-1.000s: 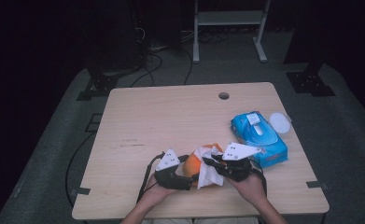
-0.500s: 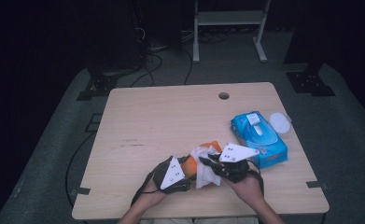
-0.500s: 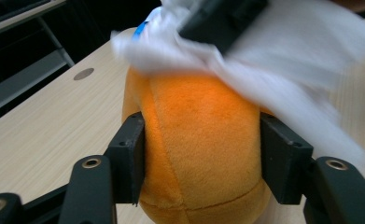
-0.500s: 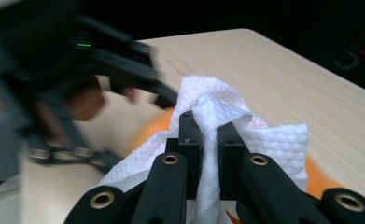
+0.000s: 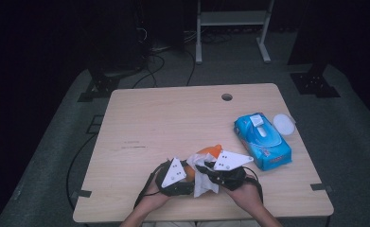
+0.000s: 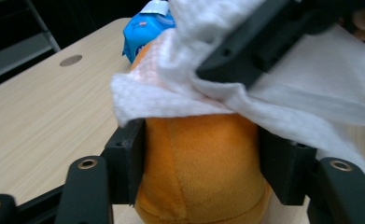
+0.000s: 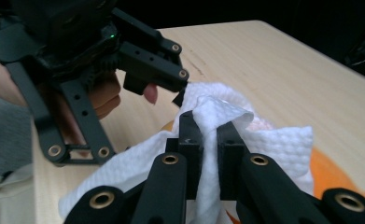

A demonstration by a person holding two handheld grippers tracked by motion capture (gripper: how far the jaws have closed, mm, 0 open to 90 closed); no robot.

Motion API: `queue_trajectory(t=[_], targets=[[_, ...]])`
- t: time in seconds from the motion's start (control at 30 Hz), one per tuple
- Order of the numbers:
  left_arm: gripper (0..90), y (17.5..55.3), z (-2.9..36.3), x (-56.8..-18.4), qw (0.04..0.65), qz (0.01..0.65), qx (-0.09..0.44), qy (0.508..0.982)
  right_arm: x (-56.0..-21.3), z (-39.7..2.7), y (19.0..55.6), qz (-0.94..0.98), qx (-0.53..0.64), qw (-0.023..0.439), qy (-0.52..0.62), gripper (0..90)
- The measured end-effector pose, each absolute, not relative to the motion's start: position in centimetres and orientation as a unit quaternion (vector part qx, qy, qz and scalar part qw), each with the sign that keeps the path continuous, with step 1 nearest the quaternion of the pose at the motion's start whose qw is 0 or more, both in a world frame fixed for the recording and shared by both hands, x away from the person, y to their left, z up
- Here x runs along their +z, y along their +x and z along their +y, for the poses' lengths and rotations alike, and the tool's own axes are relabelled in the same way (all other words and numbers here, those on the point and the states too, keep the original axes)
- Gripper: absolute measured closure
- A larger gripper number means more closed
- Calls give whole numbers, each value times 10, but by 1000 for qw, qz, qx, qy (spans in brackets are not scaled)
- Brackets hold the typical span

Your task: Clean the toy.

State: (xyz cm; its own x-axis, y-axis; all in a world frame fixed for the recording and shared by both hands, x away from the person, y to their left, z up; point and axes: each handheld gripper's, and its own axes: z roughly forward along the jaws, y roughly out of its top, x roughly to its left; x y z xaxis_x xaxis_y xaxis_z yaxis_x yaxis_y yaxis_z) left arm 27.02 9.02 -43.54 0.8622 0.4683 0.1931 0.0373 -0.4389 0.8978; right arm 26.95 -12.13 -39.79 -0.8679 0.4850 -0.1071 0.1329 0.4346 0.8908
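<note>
Orange plush toy [image 6: 203, 163] sits clamped between the left tongs [image 6: 203, 154], whose jaws have just been closing on it. Right tongs [image 7: 209, 140] pinch a white wipe [image 7: 269, 144] draped over it. Hard rubbing could tug the wipe free or twist the toy loose.

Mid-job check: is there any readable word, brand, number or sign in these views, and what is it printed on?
No text can be quoted.
Blue wipes pack: print on the top and along the side edge, too small and blurred to read; also blurred in the left gripper view.
Table: a faint dark line of marks left of centre, unreadable.
White wipe, orange plush toy, round white lid: no lettering visible.
</note>
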Motion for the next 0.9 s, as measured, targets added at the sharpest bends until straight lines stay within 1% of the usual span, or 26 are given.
queue_trajectory(t=[0.07,0.1,0.23,0.27,0.3,0.33,0.37,0.4,0.53,0.63,0.7,0.8,0.83,0.9], targets=[[408,270,91,-435,506,146,216,822,-396,-127,275,823,504,176,195,833],[409,269,91,-435,505,144,218,823,-396,-132,278,820,503,183,203,832],[397,271,90,-436,505,142,219,823,-400,-158,292,807,501,188,248,833],[377,273,91,-435,510,151,214,819,-401,-162,294,806,501,186,254,833],[336,274,91,-435,514,157,206,818,-402,-165,294,806,500,186,256,833],[275,276,91,-435,522,168,195,813,-403,-164,293,807,499,188,256,834],[233,277,91,-434,529,180,179,810,-402,-162,292,808,496,190,256,835],[218,278,90,-434,530,181,171,811,-402,-159,291,810,496,184,253,836],[319,274,89,-434,520,166,187,817,-399,-146,284,814,502,175,236,835],[346,271,86,-434,511,145,200,823,-398,-132,276,820,512,154,205,835],[367,270,86,-434,508,140,207,825,-398,-124,273,827,504,161,193,834],[392,272,91,-434,504,141,212,825,-396,-133,279,822,505,165,206,835],[397,273,93,-434,501,142,215,826,-396,-140,284,819,502,174,217,835],[398,277,98,-435,504,154,210,824,-399,-154,294,812,500,174,245,835]])
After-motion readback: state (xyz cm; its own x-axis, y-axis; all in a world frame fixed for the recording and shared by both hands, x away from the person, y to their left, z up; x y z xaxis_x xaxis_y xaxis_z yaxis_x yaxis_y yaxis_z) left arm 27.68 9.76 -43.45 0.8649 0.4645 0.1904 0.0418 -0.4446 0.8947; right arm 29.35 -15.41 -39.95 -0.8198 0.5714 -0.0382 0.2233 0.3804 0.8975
